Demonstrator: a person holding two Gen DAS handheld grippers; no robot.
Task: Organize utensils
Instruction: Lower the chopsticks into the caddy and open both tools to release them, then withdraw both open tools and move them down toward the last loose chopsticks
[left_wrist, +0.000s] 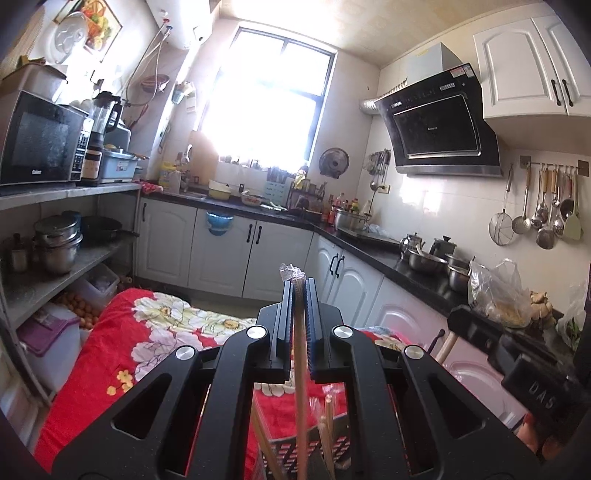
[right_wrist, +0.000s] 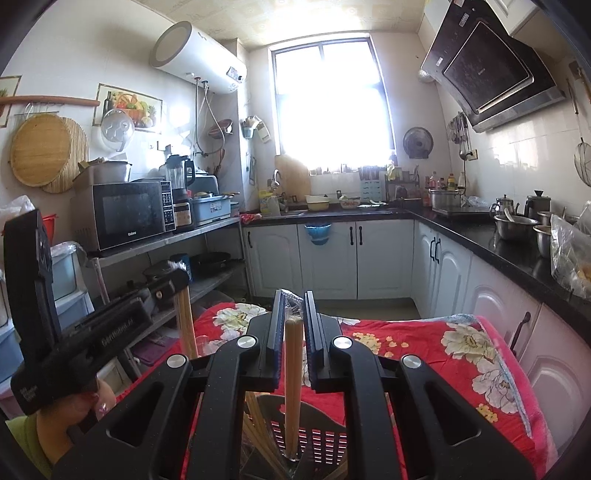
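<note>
Black jaws, blue pads (left_wrist: 314, 325), silver screws (left_wrist: 257, 332)

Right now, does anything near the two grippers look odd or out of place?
Nothing is spilled or broken. One oddity: clear plastic wrap covers the top of the wooden utensil handle held in the right gripper; the left gripper holds a similar wrapped stick.
</note>
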